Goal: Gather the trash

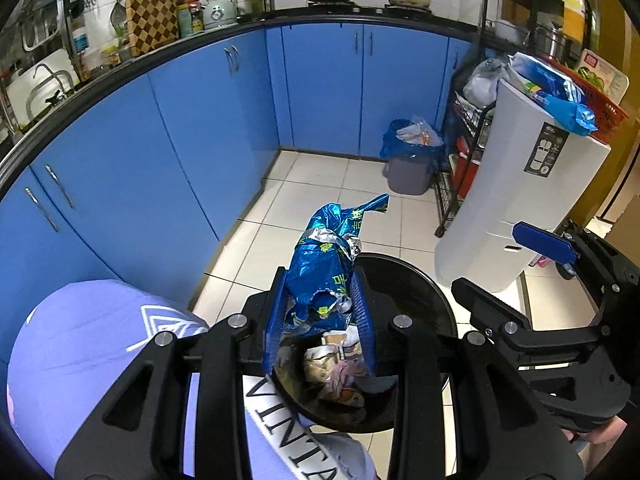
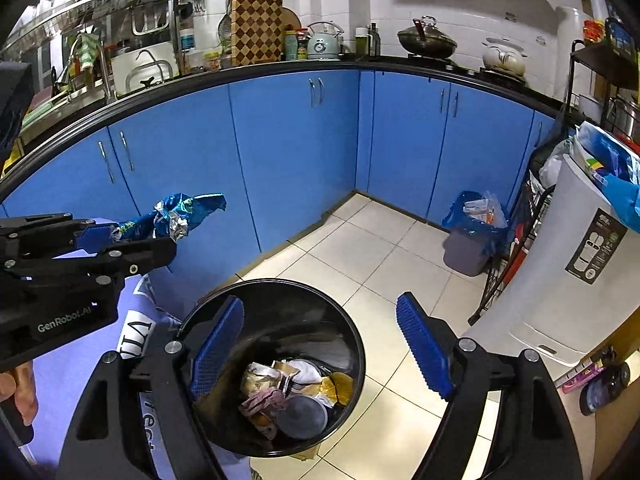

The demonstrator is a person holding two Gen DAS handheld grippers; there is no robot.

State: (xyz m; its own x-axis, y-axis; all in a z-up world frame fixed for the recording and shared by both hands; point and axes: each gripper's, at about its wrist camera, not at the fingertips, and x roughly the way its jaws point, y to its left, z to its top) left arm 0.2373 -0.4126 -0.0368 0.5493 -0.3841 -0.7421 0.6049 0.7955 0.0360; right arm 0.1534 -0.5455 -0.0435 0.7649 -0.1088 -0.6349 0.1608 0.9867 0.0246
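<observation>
Over on the left the blue cabinets [image 2: 296, 152] curve round under a black counter, where a checkered cutting board [image 2: 256, 28] and a pale green kettle [image 2: 322, 46] stand; a lavender cloth [image 1: 92, 360] with white letters, "VINTA" as far as they can be read, lies just beside the black bin [image 2: 280, 368]. The left gripper [image 1: 320, 312] has its blue pads pressed onto a crumpled blue foil wrapper [image 1: 328, 264] with green print too creased to read; the wrapper hangs above the near rim of the bin; the gripper's black side carries the mark "GenRobot.AI" in the right wrist view. The bin stands open on the pale floor tiles [image 2: 360, 256]; inside lie scraps of paper, a pinkish wad and a round grey lid. The right gripper [image 2: 320, 352] is spread wide over the bin's mouth with nothing between its pads. Further right a small grey bin [image 2: 466, 252] lined with a blue bag sits in the corner; beside it a black wire rack [image 1: 460, 184]; then a tall white appliance [image 2: 568, 264] with a dark label too small to read.
</observation>
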